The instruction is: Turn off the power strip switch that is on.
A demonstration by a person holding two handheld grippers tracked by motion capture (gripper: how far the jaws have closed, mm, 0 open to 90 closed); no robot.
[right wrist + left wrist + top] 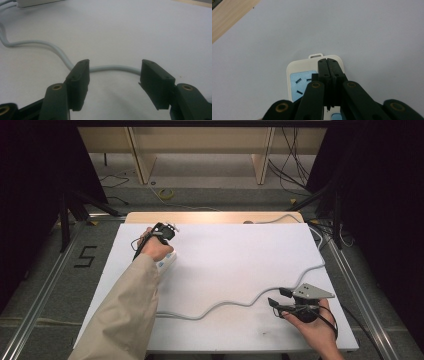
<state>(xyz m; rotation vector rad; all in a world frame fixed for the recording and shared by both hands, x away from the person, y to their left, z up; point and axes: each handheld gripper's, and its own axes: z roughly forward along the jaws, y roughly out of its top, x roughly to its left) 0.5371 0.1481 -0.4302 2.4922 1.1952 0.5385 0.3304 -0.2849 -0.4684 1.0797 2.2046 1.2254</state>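
- White power strip (298, 72) with pale blue socket faces lies flat directly under the closed left gripper (328, 60).
- Its grey cable (110, 68) snakes just beyond the right gripper (113, 75).

The power strip (297, 72) at far left is cream-white, with a pale blue socket panel (300, 83) marked by short dark slots. Its cable (230, 301) is light grey, winding across the white table (240, 255). Both grippers, left gripper (328, 61) and right gripper (113, 77), are black with brass-coloured rivets. The sleeve (125, 315) is beige.
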